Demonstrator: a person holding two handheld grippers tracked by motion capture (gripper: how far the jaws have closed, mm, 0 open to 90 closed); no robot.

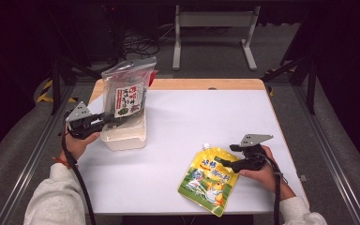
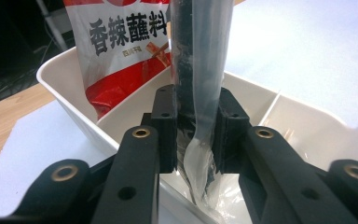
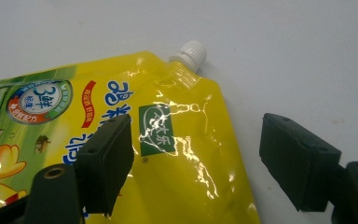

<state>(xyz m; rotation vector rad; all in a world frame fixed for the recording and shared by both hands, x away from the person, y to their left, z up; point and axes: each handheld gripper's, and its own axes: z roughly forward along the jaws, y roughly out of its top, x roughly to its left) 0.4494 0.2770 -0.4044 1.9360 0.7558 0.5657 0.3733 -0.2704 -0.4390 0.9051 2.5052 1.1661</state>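
Note:
A clear bag of dark dried food (image 1: 129,89) with a white label stands upright in a white bin (image 1: 124,138) at the table's left. My left gripper (image 1: 108,120) comes at it from the left, level. In the left gripper view the left gripper (image 2: 196,121) is shut on the bag's (image 2: 200,56) lower edge, inside the bin (image 2: 60,70). A yellow spouted pouch (image 1: 208,180) lies flat at the front right. My right gripper (image 1: 228,155) rests at its upper right corner. In the right gripper view the right gripper (image 3: 209,154) is open, straddling the edge of the pouch (image 3: 168,93) below its white cap (image 3: 191,50).
A red and white packet (image 2: 121,42) stands in the bin behind the clear bag. The white mat (image 1: 192,122) covers most of the wooden table. A metal stand (image 1: 213,21) is on the floor beyond the far edge.

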